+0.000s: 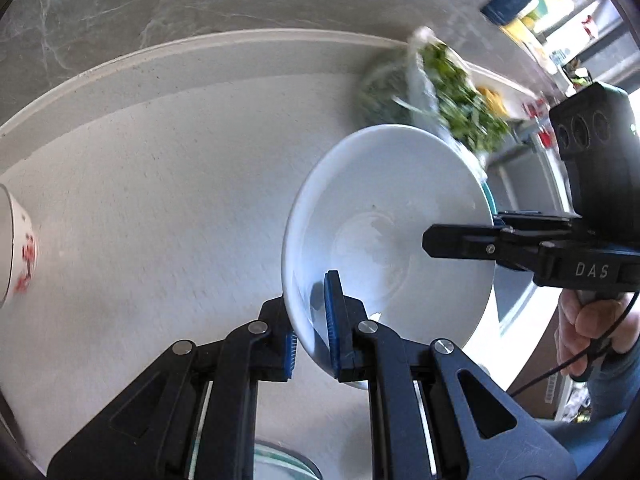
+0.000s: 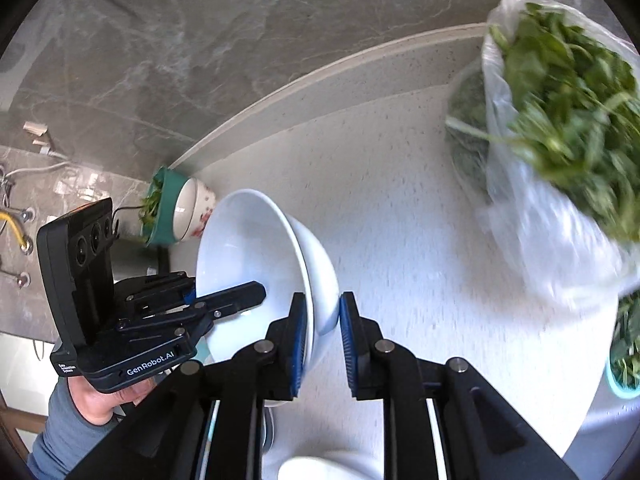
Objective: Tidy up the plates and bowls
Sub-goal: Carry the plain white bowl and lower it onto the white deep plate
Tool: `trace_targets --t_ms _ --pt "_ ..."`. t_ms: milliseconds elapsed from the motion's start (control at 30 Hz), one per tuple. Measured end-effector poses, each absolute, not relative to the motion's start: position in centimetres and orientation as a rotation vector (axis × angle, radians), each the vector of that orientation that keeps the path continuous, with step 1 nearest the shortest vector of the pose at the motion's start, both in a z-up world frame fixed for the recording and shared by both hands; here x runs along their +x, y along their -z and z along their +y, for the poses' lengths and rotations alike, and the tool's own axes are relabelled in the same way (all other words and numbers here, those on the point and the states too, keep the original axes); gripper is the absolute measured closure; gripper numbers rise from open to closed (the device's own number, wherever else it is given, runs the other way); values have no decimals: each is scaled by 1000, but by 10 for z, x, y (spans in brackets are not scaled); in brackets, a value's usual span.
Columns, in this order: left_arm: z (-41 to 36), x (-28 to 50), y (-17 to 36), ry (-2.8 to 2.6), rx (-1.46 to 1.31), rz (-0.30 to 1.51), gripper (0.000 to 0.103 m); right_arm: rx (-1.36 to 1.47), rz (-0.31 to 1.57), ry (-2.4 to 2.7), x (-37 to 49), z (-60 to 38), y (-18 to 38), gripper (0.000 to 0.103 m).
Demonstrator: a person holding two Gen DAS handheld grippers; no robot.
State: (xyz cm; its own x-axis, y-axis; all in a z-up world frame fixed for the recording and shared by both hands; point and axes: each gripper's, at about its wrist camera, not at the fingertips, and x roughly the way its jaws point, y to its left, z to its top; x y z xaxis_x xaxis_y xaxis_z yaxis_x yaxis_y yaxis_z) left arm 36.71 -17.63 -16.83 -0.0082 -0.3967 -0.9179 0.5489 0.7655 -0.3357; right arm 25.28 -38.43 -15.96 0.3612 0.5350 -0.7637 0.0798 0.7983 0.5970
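At nine o'clock in the left wrist view a small white cup with red flower print (image 1: 18,246) lies at the frame edge on the pale speckled stone countertop (image 1: 160,184). Moving rightward, the left gripper (image 1: 312,322) is clamped on the near rim of the smooth white ceramic bowl (image 1: 384,232), one blue pad inside and one outside, with the bowl tilted and lifted off the counter. At three o'clock the right gripper (image 1: 472,240) reaches in, one finger lying across the bowl's inside.

In the right wrist view that gripper's fingers straddle the opposite rim, yet a gap shows beside the outer pad, so it appears not quite closed on the wall. A clear plastic bag of leafy greens (image 2: 560,140) sits at two o'clock.

Probably the bowl is being passed or steadied between the two hands. Done well, the right gripper should close fully on the rim before the left loosens, with the bowl kept level and away from the bag.
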Motion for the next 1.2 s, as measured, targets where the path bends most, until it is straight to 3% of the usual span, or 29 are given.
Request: trace_targets --t_ms 333,667,1200 --pt "-181 260 140 778 103 1398 93 631 1190 -367 156 -387 143 81" --pt "-187 160 180 752 65 1505 93 688 1276 -372 85 -393 182 81" --pt "-193 129 221 652 180 1490 89 608 1351 -364 71 -372 227 85"
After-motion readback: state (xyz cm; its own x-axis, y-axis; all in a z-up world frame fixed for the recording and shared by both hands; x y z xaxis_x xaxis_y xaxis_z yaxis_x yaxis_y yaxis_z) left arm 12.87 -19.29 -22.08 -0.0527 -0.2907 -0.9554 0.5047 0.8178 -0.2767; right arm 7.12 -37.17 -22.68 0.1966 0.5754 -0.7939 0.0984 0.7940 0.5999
